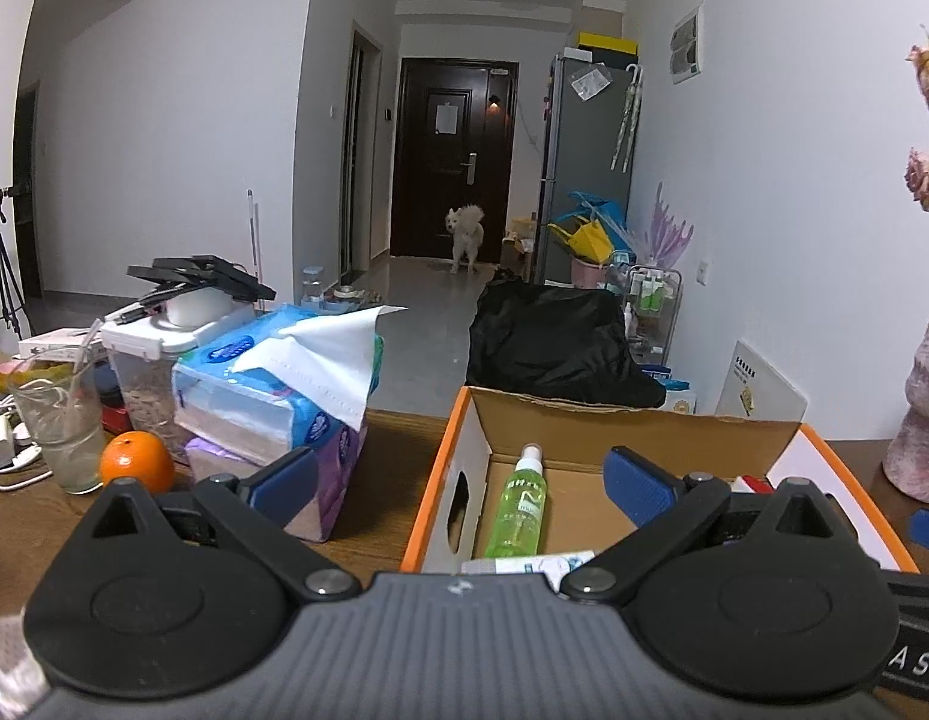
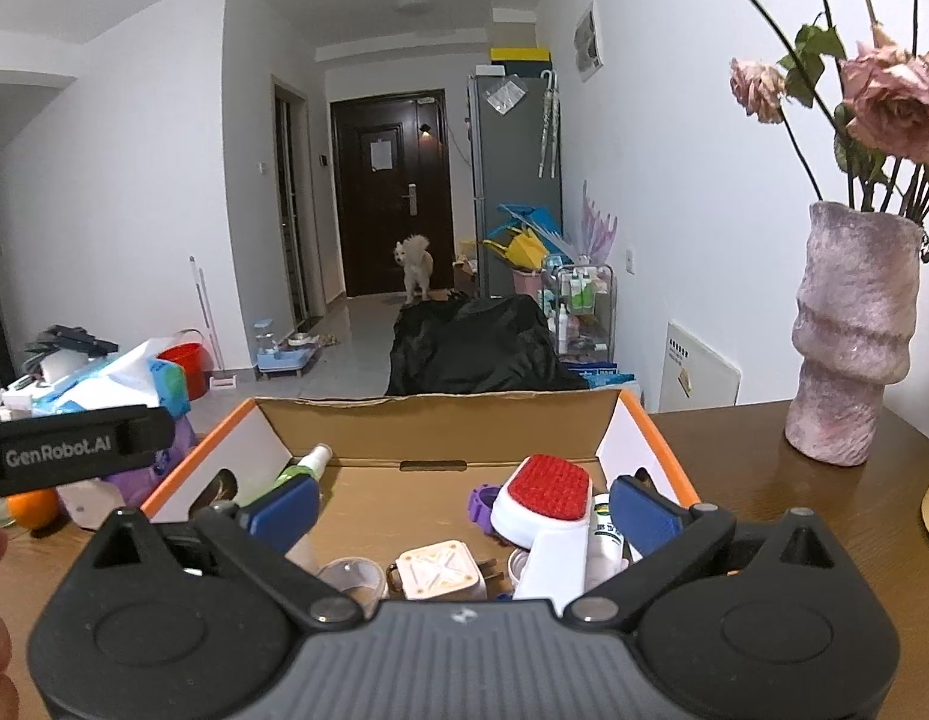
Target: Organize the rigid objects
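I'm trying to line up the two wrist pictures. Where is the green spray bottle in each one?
Left wrist: green spray bottle lies in the box, centre-low, between the open fingers.
Right wrist: only its cap and top show, left of centre, behind the left blue pad.
Shared landmark: the white dog by the dark door.

Matt cardboard box [image 2: 440,420], glossy wooden table [image 2: 734,468]

Wooden table [image 2: 734,480] carries box [image 2: 659,438], vase [image 2: 848,348], orange [image 1: 137,462].
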{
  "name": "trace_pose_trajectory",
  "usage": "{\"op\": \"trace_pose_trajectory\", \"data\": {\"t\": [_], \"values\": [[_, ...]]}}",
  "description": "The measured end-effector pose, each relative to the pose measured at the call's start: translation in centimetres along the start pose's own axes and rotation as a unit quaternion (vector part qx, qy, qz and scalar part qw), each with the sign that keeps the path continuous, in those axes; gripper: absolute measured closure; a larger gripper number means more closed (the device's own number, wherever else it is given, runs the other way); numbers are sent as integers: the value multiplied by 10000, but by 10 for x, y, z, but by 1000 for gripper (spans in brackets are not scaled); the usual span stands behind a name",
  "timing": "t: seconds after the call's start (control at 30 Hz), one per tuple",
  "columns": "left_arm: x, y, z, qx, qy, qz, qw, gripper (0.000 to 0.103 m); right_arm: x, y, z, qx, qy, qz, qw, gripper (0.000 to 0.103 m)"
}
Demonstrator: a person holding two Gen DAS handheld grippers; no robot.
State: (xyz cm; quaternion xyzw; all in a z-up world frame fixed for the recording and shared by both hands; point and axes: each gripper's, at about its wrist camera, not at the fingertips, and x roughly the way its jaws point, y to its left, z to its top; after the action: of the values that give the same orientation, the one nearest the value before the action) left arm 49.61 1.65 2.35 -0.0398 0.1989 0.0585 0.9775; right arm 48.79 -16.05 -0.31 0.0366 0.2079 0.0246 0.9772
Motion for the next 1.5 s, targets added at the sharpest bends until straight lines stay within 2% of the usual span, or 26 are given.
{"op": "trace_pose_trajectory", "data": {"t": [0.4,0.87,1.17,1.5], "values": [[-67,8,-20,201,-85,48,9998,0,-62,-7,-16,-191,-171,170,9995,0],[-168,15,-53,281,-47,44,9996,0,-164,-13,-47,-327,-279,277,9987,0],[-238,19,-88,351,30,42,9994,0,-238,-18,-74,-338,-314,291,9985,0],[-297,20,-127,449,136,35,9989,0,-293,-23,-108,-407,-202,312,9985,0]]}}
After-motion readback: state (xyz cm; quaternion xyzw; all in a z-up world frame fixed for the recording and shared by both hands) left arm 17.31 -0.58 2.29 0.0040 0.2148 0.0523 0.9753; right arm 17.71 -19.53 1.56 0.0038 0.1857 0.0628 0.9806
